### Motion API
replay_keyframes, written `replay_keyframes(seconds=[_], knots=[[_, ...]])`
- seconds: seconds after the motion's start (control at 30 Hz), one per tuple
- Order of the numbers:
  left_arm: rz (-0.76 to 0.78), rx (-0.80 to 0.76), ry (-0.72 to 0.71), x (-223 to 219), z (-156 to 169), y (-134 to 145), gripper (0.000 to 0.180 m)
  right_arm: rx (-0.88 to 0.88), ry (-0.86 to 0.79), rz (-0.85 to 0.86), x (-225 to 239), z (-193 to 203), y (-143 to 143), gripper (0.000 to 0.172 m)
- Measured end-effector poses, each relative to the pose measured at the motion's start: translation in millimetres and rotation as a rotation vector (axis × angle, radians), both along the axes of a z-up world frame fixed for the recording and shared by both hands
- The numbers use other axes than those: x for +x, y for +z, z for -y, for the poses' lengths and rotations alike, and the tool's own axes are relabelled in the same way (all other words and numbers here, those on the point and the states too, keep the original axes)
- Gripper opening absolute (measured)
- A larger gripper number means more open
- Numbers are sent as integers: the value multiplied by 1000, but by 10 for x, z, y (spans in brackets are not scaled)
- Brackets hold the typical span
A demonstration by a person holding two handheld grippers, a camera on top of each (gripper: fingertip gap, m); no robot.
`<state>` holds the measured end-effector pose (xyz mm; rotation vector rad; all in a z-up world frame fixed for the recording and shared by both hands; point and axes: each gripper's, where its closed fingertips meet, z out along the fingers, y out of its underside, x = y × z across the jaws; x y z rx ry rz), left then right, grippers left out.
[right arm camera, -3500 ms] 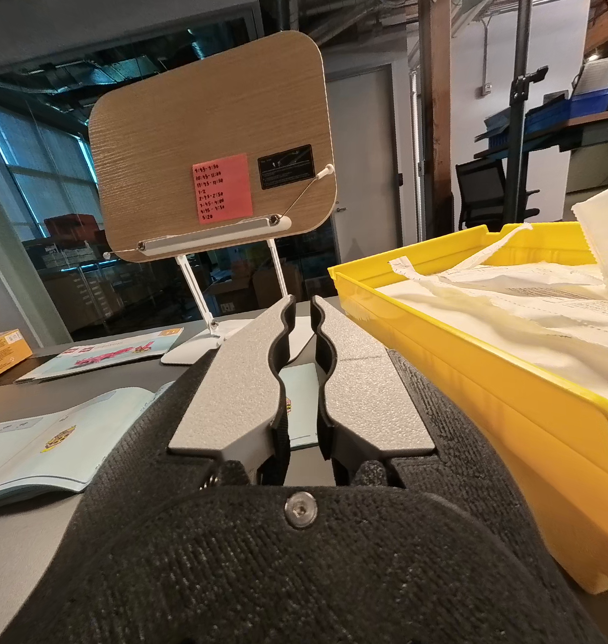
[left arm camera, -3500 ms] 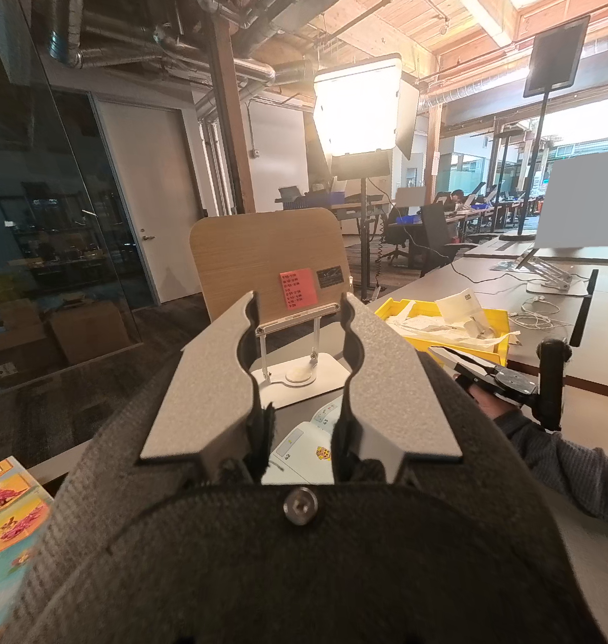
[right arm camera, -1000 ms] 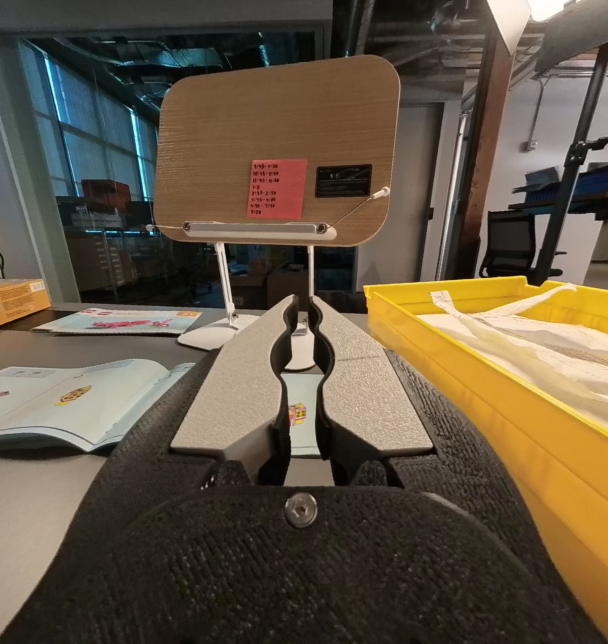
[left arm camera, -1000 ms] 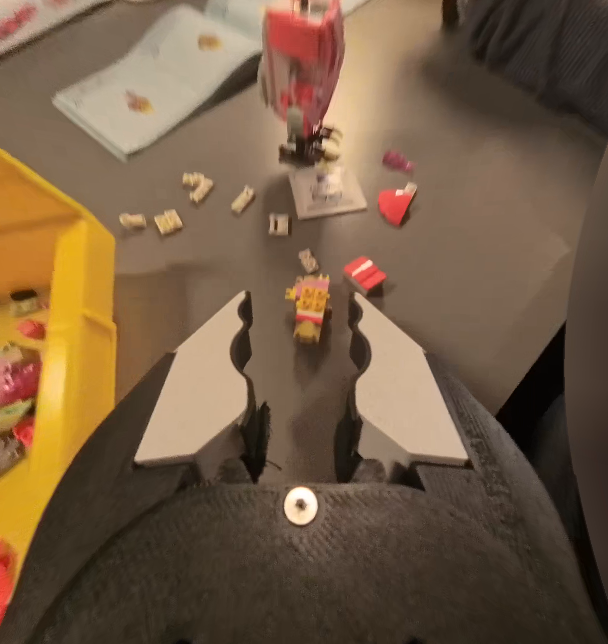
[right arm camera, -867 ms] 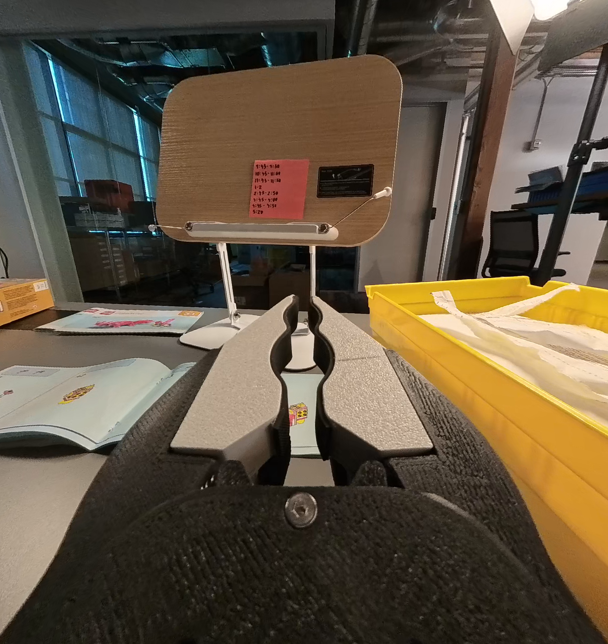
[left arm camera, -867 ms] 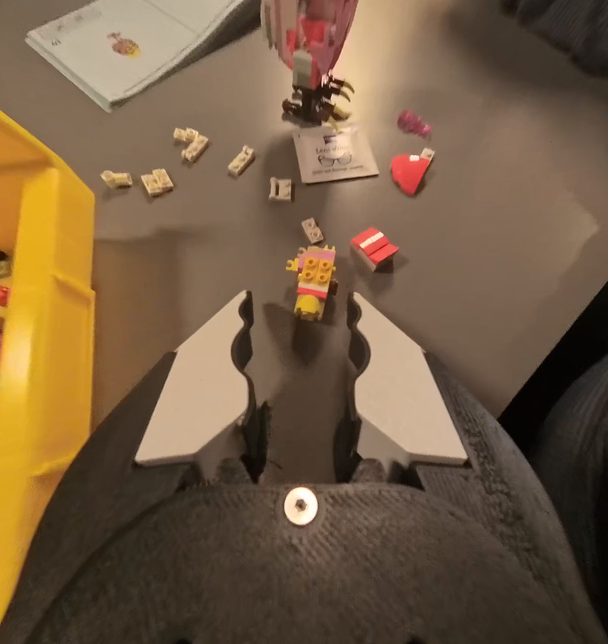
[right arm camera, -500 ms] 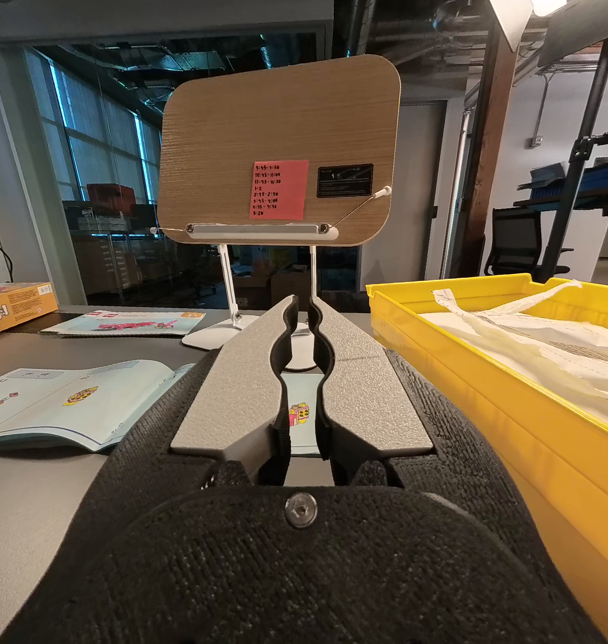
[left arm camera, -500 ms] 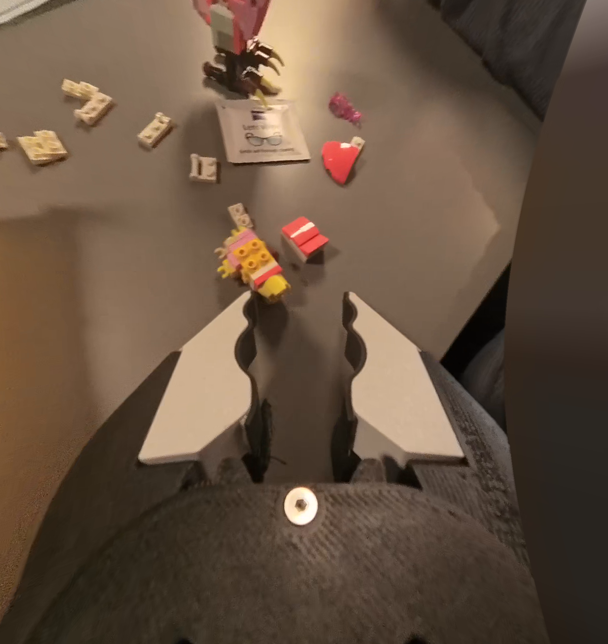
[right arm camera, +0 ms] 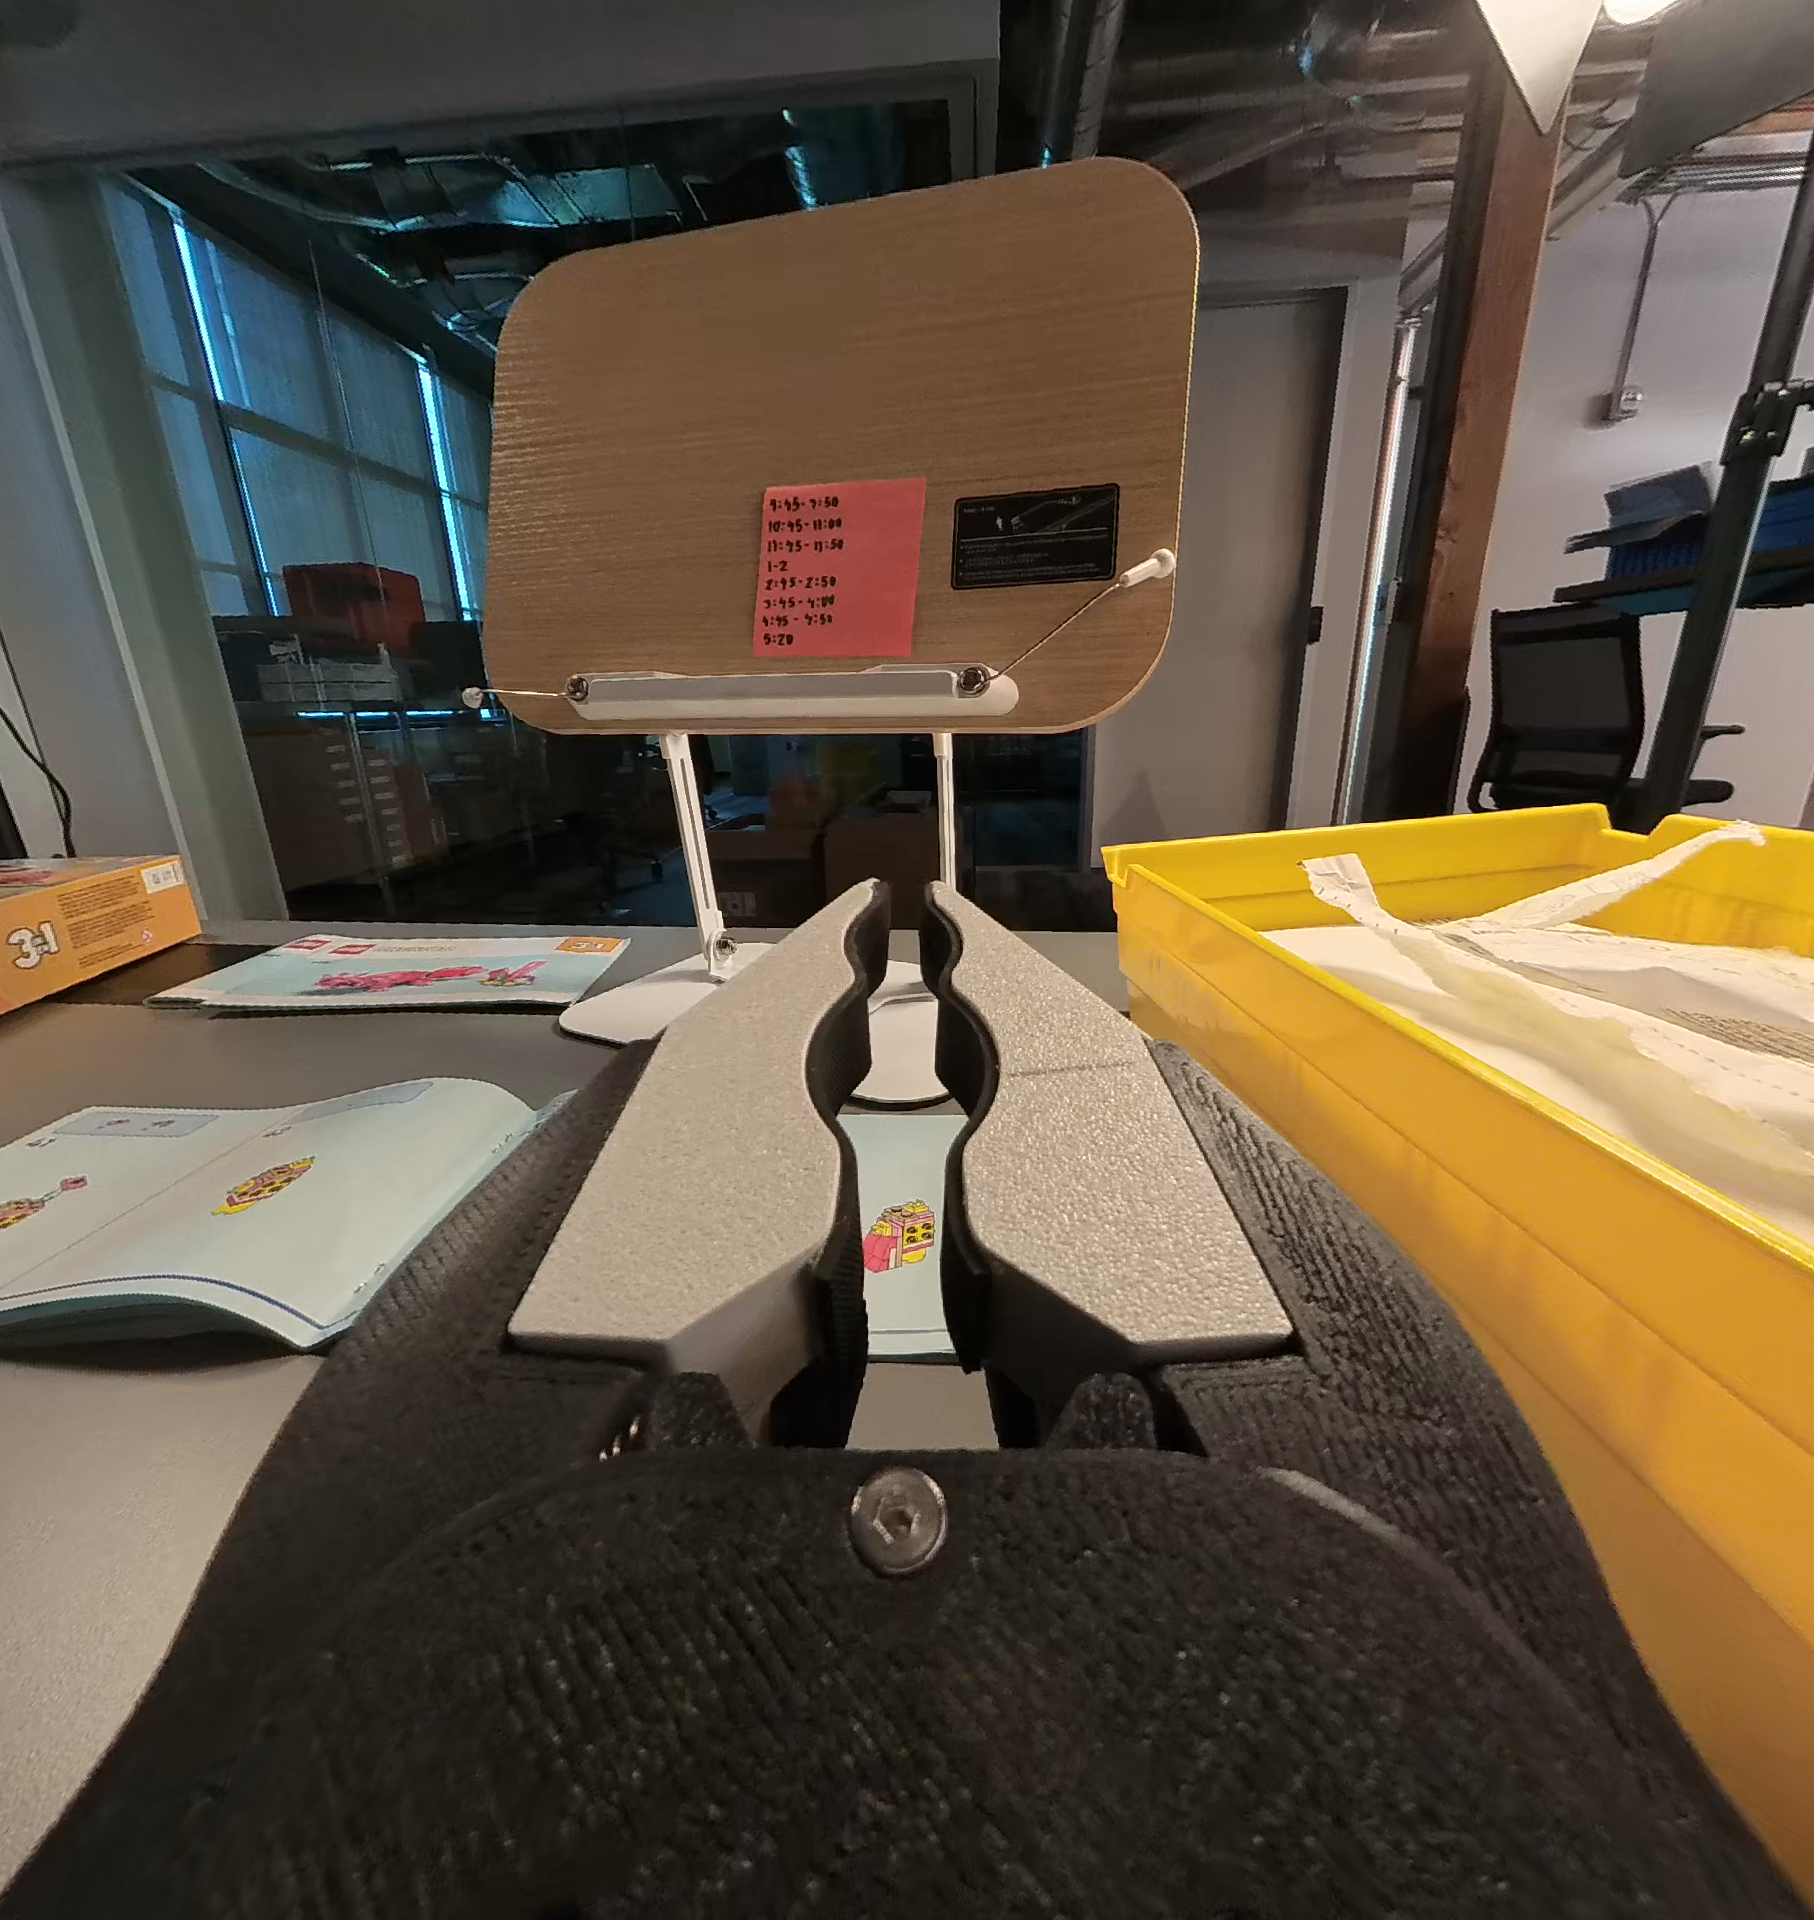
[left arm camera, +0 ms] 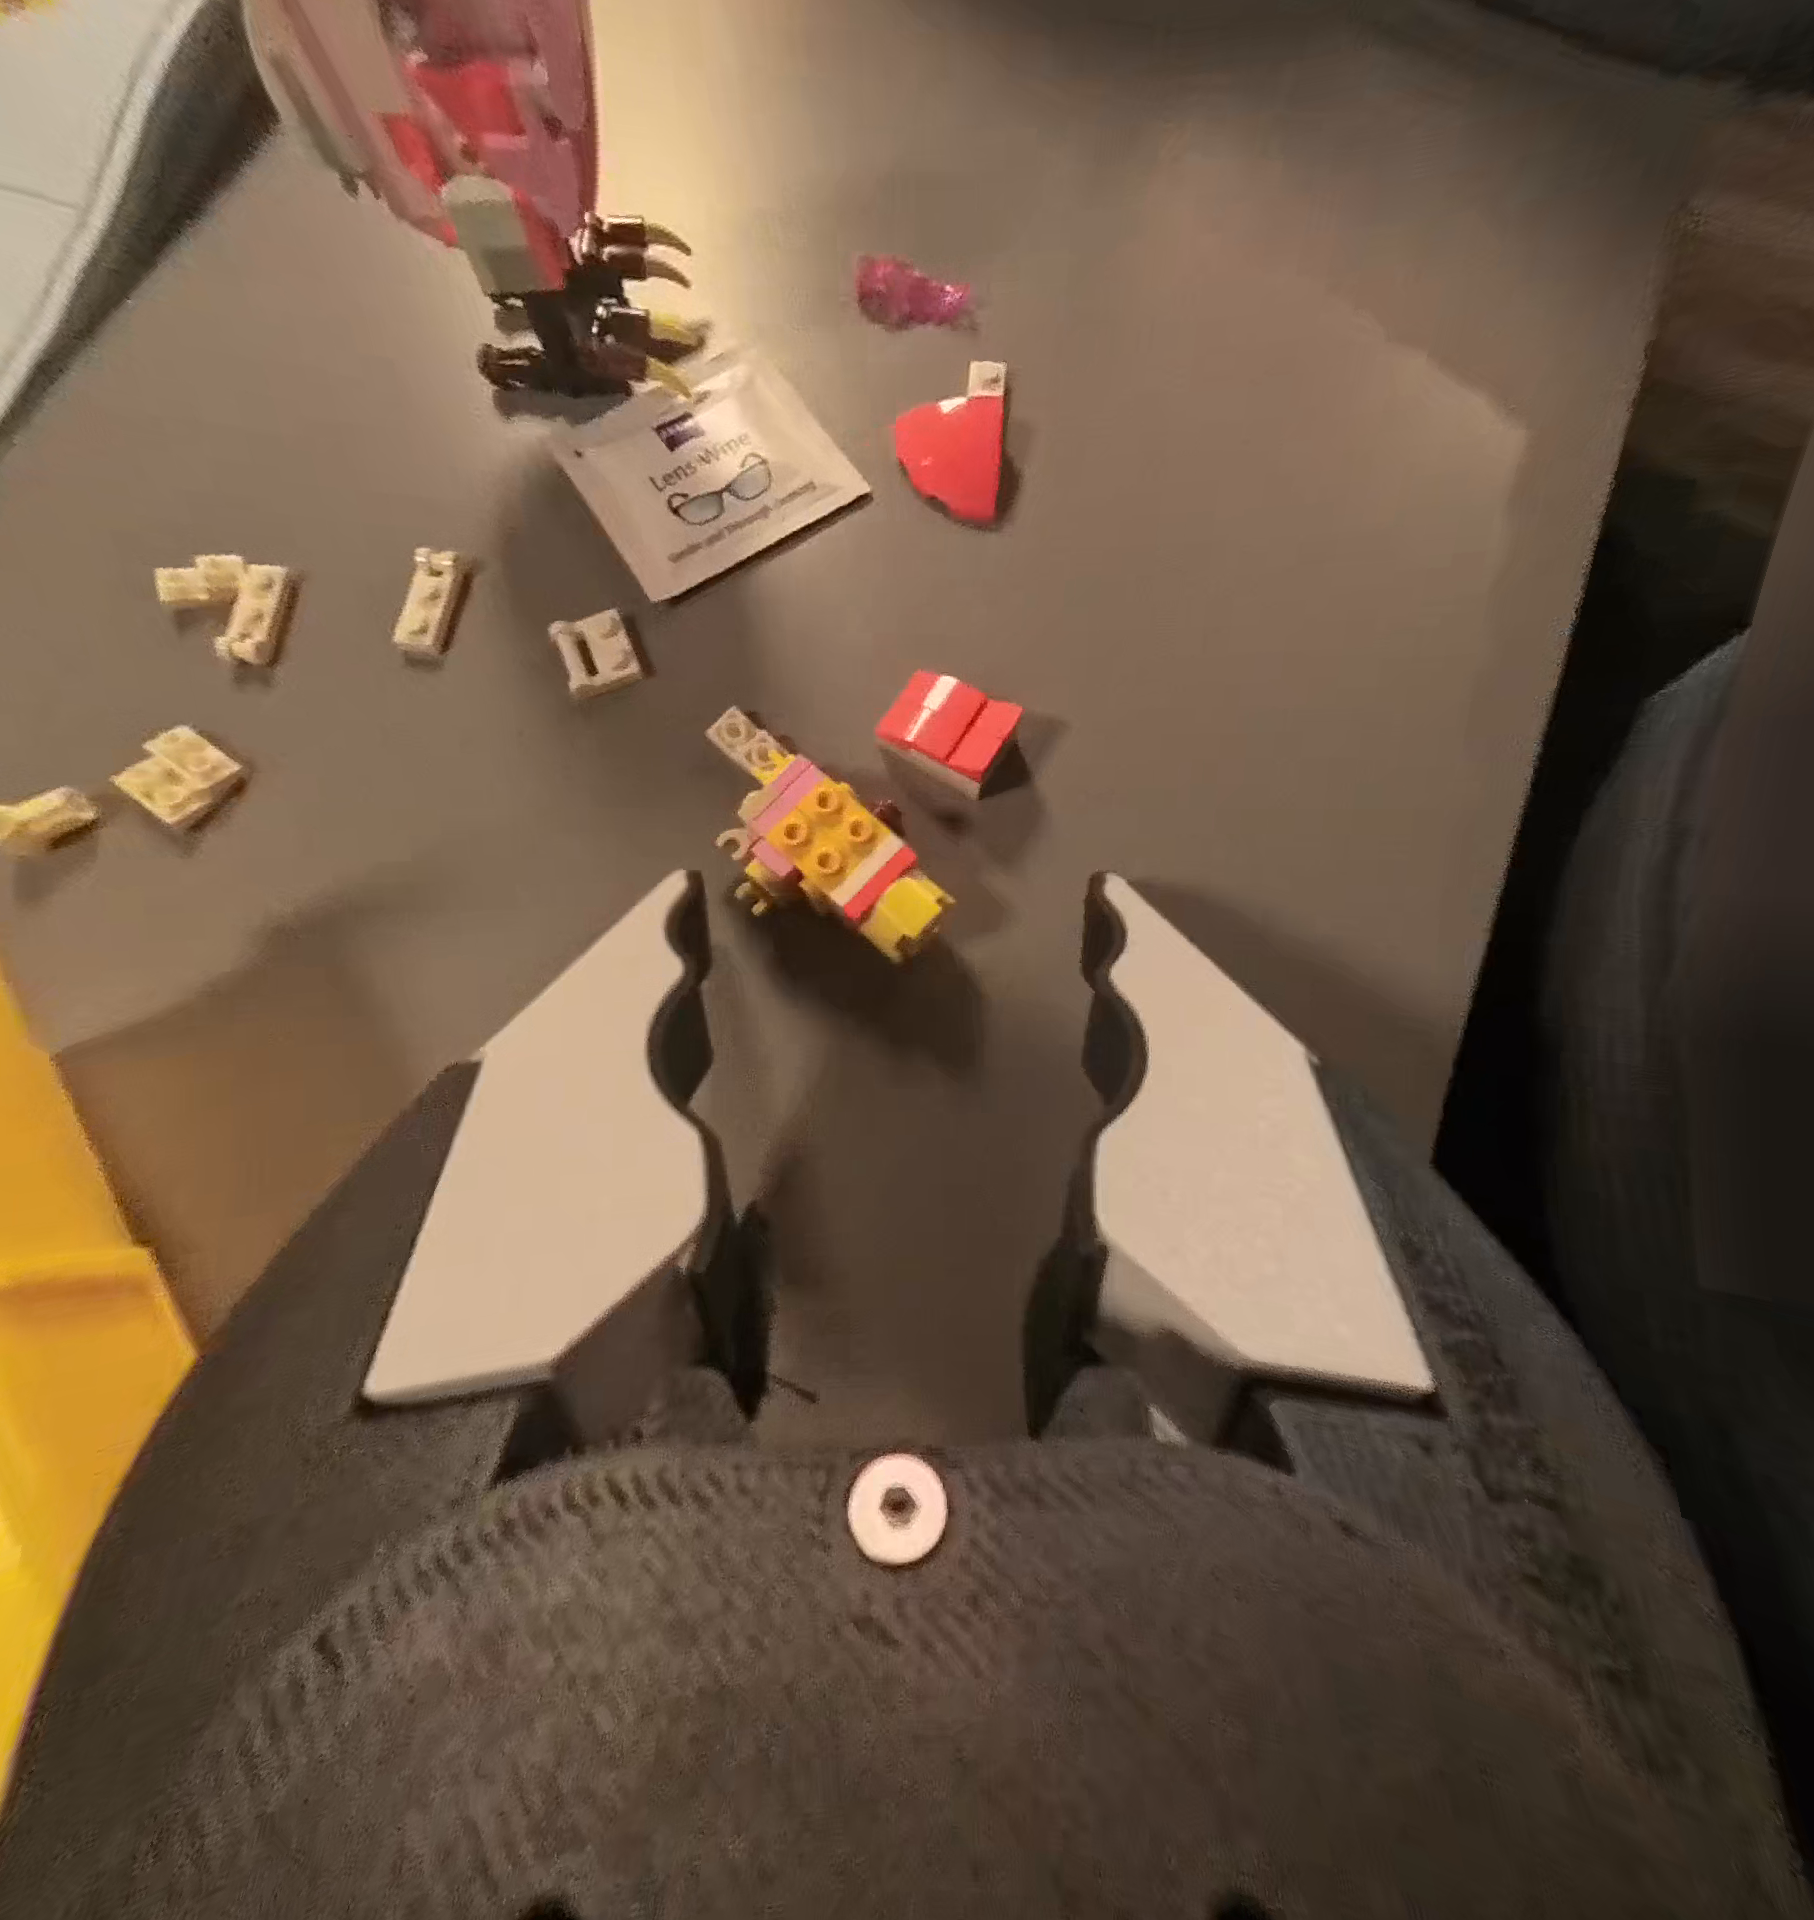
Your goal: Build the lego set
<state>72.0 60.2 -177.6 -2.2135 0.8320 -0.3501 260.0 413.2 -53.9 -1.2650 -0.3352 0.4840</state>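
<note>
Left gripper [left arm camera: 887, 894] hung over the grey bench [left arm camera: 1246, 644], jaws spread wide, nothing between the pads. Just ahead of its fingertips, nearer the left finger, lay a small yellow, orange and pink brick build [left arm camera: 830, 847], untouched. Just beyond it sat a red sloped brick piece [left arm camera: 947, 729]; farther left, scattered tan pieces [left arm camera: 430, 615]. Beyond those lay a white wipe sachet [left arm camera: 716, 478], a red curved piece [left arm camera: 953, 455], and a clawed pink-and-red model [left arm camera: 487, 135]. A yellow bin [left arm camera: 20, 1226] stood at left. Right gripper [right arm camera: 905, 902] hovered low over the bench, fingertips nearly together on air. Beneath it lay an open instruction booklet [right arm camera: 207, 1205], a yellow tray [right arm camera: 1485, 1143] of torn paper bags on its right. Beyond stood a wooden book stand [right arm camera: 841, 436] bearing a pink note.
</note>
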Motion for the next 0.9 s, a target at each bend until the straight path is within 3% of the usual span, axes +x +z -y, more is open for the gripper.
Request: replay_keyframes(seconds=[0.2, 0.3, 0.4, 0.57, 0.9], knots=[[127, -86, -13, 194, 183, 92, 65, -7, 4, -9, 3, -10, -3, 3], [116, -24, 56, 30, 82, 149, 74, -8, 7, -11, 0, -10, -3, 3], [199, -34, 57, 41, 13, 165, 78, -7, 11, -11, -6, -6, -3, 3], [101, -2, 93, 142, -27, -25, 84, -10, 18, -15, -9, -6, -4, 3], [41, 32, 89, 227, -5, -50, 56, -16, 25, -19, -16, -6, -8, 4]])
